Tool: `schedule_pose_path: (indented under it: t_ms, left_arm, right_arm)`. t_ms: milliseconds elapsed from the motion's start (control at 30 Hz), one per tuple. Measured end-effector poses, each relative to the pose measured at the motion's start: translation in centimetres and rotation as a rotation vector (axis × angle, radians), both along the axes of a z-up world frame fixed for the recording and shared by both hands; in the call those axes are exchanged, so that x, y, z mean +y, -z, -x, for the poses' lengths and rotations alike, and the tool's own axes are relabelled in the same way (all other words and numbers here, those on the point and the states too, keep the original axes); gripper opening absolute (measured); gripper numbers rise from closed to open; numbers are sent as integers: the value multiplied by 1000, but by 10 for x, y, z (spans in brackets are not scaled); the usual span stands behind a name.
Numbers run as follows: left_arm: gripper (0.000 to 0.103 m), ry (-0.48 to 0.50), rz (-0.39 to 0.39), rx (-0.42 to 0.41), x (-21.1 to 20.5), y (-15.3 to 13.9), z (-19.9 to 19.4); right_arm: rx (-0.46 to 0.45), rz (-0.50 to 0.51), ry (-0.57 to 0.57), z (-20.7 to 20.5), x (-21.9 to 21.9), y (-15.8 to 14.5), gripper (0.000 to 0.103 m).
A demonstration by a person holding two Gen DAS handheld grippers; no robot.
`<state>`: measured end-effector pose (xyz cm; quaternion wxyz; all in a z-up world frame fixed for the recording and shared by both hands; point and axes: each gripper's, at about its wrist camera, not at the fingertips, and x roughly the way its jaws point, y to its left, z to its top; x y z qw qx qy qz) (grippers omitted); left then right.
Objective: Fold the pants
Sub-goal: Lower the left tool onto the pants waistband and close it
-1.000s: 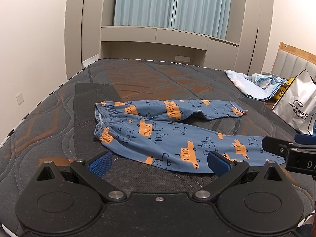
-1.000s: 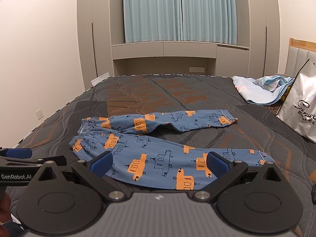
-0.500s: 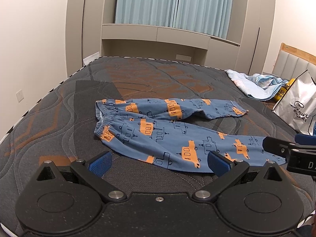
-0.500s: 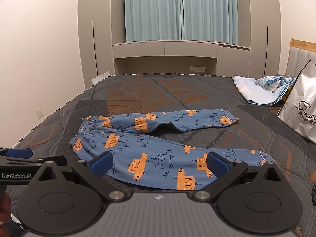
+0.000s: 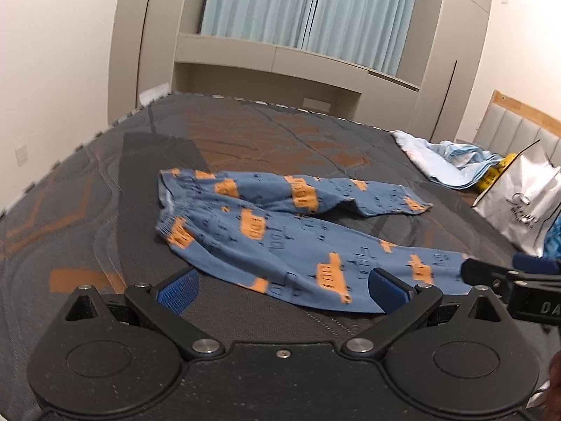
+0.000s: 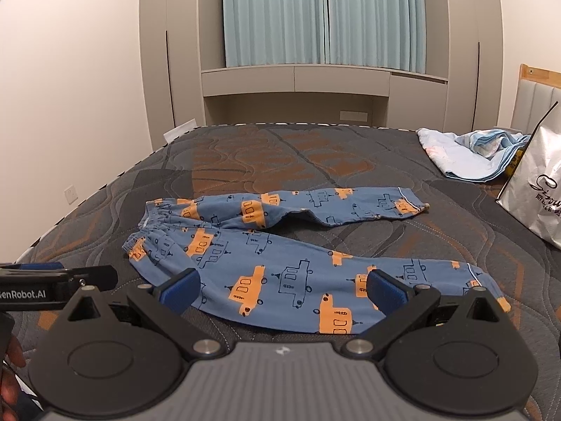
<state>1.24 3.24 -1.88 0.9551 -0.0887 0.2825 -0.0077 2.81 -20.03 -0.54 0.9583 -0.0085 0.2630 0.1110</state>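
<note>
Blue pants with orange vehicle prints (image 5: 280, 242) lie spread on the dark quilted bed (image 5: 245, 133), waistband to the left, both legs running right and splayed apart. They also show in the right wrist view (image 6: 280, 263). My left gripper (image 5: 282, 289) is open and empty, just short of the near leg's edge. My right gripper (image 6: 282, 291) is open and empty over the near leg's edge. The right gripper shows at the right edge of the left wrist view (image 5: 505, 277); the left gripper shows at the left edge of the right wrist view (image 6: 59, 279).
A silver shopping bag (image 6: 536, 189) stands on the bed at the right, with crumpled light blue clothes (image 6: 470, 154) behind it. A headboard (image 5: 519, 122) is at the far right, a wardrobe and curtains beyond the bed (image 6: 315, 161). The bed's left edge (image 6: 70, 217) borders a wall.
The left wrist view has shifted and tilted, so the pants sit more to the right and closer in it, with slight blur. The right gripper has barely moved. Both grippers stay open.
</note>
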Motion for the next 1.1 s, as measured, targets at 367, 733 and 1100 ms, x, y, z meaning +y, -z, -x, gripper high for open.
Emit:
schedule_pose_path:
  t_ms: [367, 733, 1100]
  left_arm:
    - [103, -15, 8, 66, 37, 21, -24]
    - [102, -60, -13, 142, 94, 52, -109]
    - [69, 10, 53, 223, 143, 106, -198]
  right_arm:
    - [19, 5, -30, -7, 5, 18, 103]
    - [64, 59, -111, -43, 31, 49, 103]
    - [79, 101, -292, -99, 96, 92, 99]
